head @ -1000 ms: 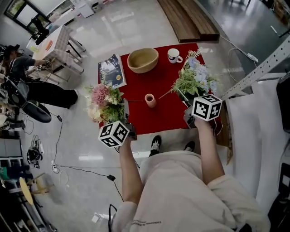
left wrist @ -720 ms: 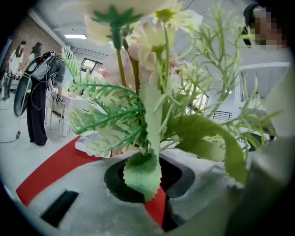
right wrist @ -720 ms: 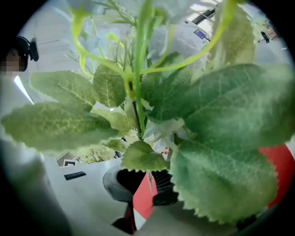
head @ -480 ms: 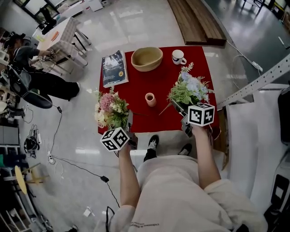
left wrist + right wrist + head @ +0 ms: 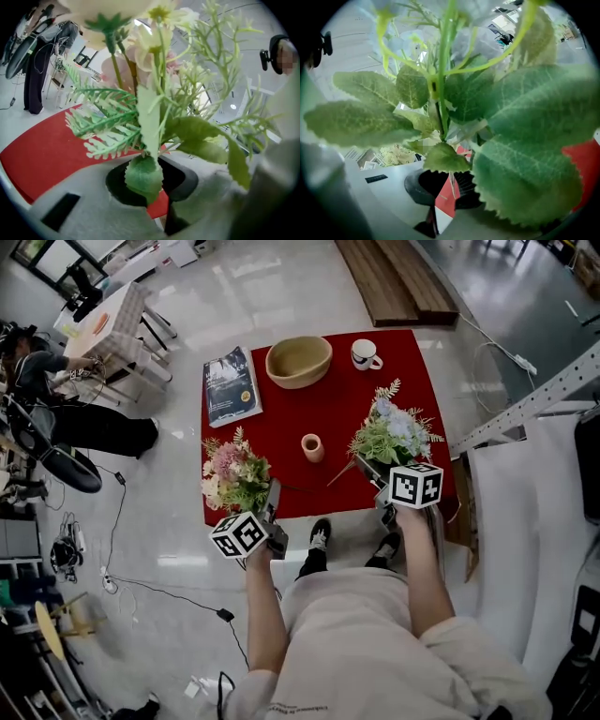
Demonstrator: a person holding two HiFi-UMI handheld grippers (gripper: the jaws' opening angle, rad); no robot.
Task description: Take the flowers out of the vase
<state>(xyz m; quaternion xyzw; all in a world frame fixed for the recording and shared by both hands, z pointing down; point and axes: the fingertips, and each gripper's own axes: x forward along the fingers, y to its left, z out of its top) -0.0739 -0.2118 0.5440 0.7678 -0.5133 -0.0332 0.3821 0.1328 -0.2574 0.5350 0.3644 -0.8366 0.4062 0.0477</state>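
- At the front left corner of the desk (image 5: 314, 409), my left claw (image 5: 272, 493) was clenched on the stems of the pink bunch (image 5: 232, 476). The left gripper view showed those stems rising straight out from between the jaws, with one leaf lying in the gap.
- The long axis of that bunch ran from the claw away from me and upward, so the blooms sat ahead of the claw and over the desk's left edge.
- In the middle stood the small vase (image 5: 312, 447), upright and with nothing in it that I could see. It was apart from both bunches and roughly midway between my two claws.
- To its right, the blue bunch (image 5: 394, 432) leaned forward and up in the same way, ahead of my right claw (image 5: 373, 474) and over the right part of the desk.
- The right claw was clenched on that bunch's stems. The right gripper view showed them gripped between the jaws, with broad leaves spreading just beyond.
- I judged the flowers already clear of the vase. What mattered for the coming move was that each bunch stuck out in front of its own claw, with bare desk below it, so each could be laid down on its own side, well away from the vase.
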